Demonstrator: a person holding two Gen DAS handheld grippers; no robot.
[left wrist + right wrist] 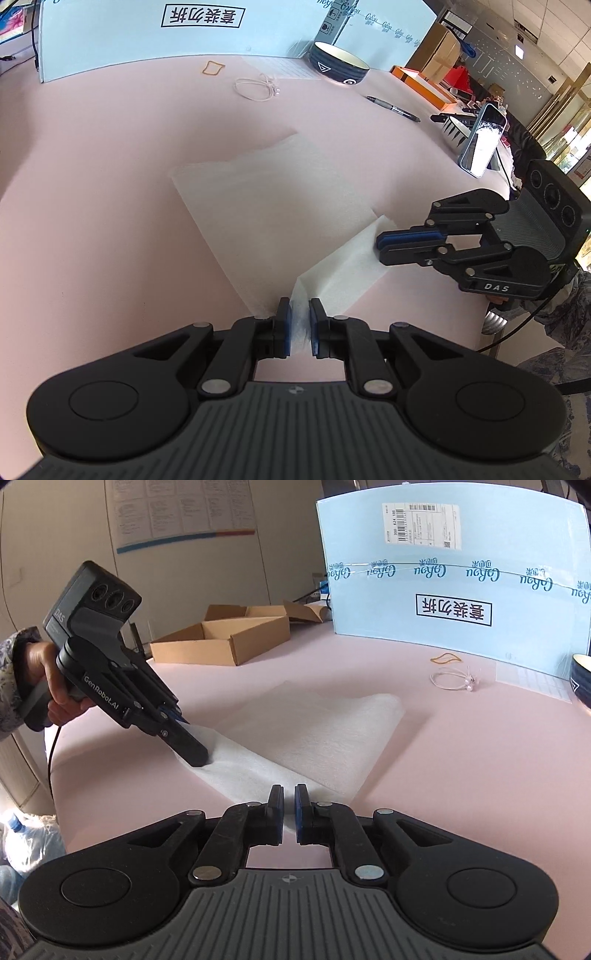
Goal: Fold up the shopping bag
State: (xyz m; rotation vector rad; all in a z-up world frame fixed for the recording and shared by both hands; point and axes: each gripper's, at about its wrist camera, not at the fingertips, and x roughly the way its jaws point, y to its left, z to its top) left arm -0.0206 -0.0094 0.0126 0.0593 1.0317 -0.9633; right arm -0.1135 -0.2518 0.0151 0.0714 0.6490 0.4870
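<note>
A white, thin shopping bag (273, 192) lies flat on the pink table, folded over; it also shows in the right wrist view (314, 731). My left gripper (300, 325) is shut on the bag's near edge, with white fabric pinched between its blue pads; in the right wrist view it (192, 753) presses down on the bag's left corner. My right gripper (289, 808) is shut on the bag's near edge; in the left wrist view it (384, 245) grips the right corner flap.
A light blue carton (454, 590) stands at the back. A dark bowl (338, 66), white cord (255, 88), rubber band (212, 68), pen (393, 108) and phone (482, 140) lie beyond the bag. An open cardboard box (221, 638) sits far left.
</note>
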